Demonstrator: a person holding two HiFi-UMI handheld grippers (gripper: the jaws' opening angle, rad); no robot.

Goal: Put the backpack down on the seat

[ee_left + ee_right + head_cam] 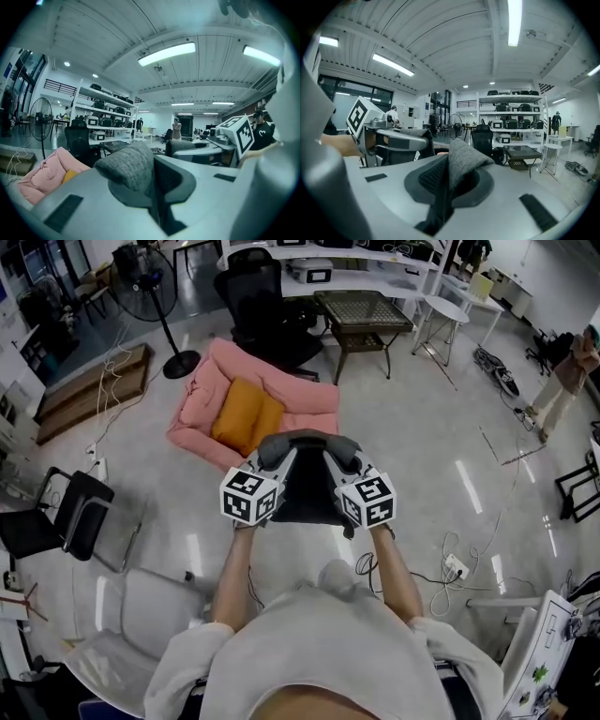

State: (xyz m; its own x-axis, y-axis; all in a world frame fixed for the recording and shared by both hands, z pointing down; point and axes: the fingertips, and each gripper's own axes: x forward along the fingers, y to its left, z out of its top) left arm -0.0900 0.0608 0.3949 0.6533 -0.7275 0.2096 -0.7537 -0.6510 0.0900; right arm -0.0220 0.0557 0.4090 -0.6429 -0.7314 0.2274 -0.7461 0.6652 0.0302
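**Backpack hanging by its strap between two clamped grippers**

The dark soft-sided backpack (305,491) is hanging in the air between the two grippers, just below their jaws and well clear of the floor. The left gripper (270,454) is pinching almost fully closed on a fold of the bag's grey woven strap (130,165), and the fabric is bulging up out of the jaws. The right gripper (345,456) is doing the same on its side, squeezing a ridge of that grey cloth with dark mesh showing beside it. Neither is holding anything else.

Ahead of the grippers and lower down, a pink padded seat (281,381) is lying on the floor with an orange cushion (246,416) on it. I am taking that as the seat meant, though other chairs are standing off to the left gripper's side.

To my eye the bag is going to handle as a limp thing — cloth all over, sagging from wherever it is held, likely to swing and then slump as it lands. The strap looks thick, squashy and rough-textured, so I am not expecting it to slide through the pads. How heavy the load is I cannot tell. The two pinches near the top of the bag, one on each side, look like the sensible hold — they are keeping the body level under the jaws.
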